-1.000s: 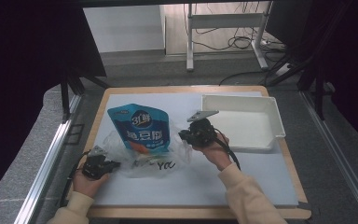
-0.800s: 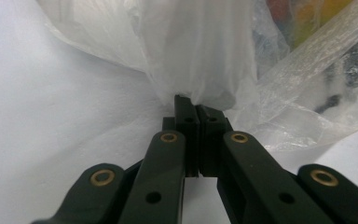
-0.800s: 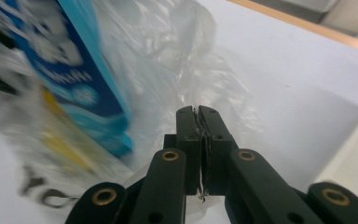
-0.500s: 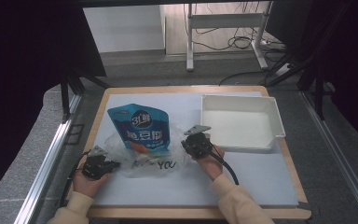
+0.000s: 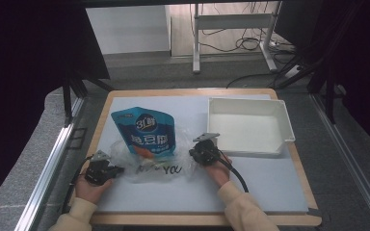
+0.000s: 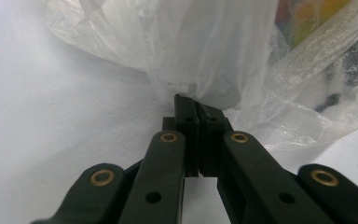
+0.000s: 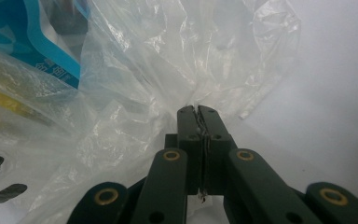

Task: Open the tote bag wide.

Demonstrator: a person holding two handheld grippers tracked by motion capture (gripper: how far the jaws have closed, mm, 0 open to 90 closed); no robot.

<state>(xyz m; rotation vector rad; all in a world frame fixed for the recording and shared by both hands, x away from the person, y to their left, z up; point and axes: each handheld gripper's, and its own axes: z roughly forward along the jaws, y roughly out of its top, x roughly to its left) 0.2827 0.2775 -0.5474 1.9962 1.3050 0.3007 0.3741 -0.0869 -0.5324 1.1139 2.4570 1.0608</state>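
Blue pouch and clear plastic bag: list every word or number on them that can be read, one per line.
"3L": white print near the top of the blue pouch.
Large white characters below it on the pouch: too blurred to read.
"YOU": black print on the clear plastic bag, probably; letters before it are crumpled and unreadable.

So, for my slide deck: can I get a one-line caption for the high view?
Both grippers, left gripper and right gripper, pinch opposite edges of a clear plastic bag holding a blue pouch.

white tray point(image 5: 283, 120) blocks right (front mat point(image 5: 183, 195) free)
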